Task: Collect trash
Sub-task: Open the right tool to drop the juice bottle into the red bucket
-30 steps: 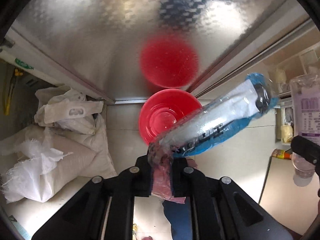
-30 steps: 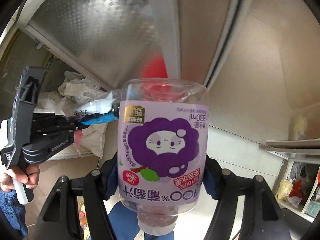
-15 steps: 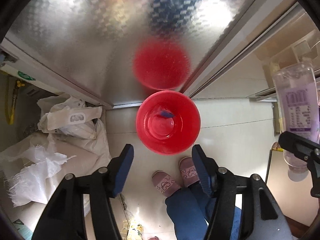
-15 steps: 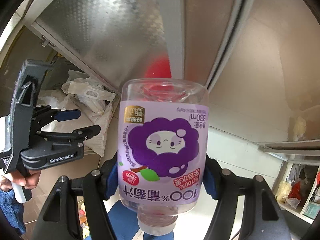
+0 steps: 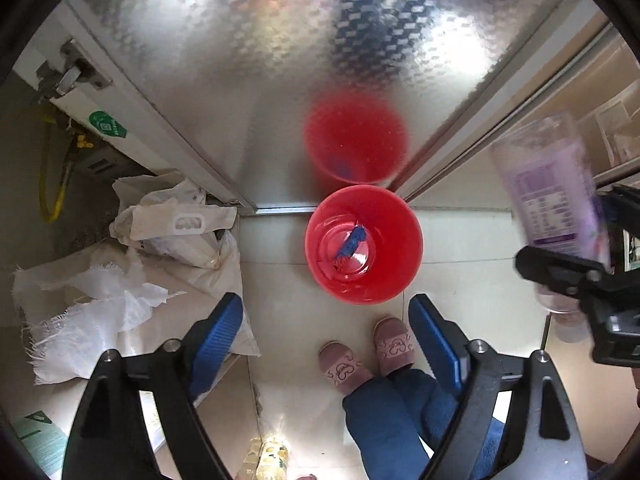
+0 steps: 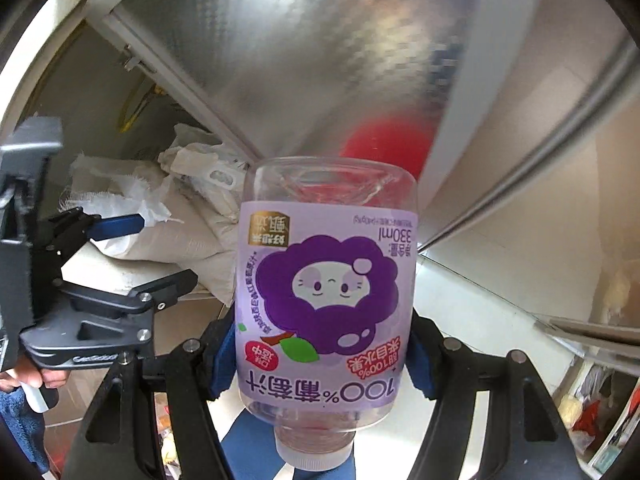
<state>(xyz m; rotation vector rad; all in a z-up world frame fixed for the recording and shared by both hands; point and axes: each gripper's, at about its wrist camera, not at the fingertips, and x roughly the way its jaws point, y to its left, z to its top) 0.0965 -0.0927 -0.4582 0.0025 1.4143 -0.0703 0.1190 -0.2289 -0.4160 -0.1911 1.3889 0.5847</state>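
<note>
A round red bin [image 5: 364, 244] stands upright on the pale tiled floor, right against the foot of a shiny metal panel that mirrors it. At its bottom lies a crumpled blue-and-clear wrapper [image 5: 349, 245]. To the right and nearer, a clear plastic bottle [image 6: 326, 300] with a lilac label showing a purple grape cartoon is held upside down, white cap nearest the camera and base pointing away, empty or nearly so.

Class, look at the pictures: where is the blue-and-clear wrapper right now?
In the left wrist view, the wrapper lies at the bottom of the red bucket, on the tiled floor by the metal door, just beyond the person's slippers.
</note>
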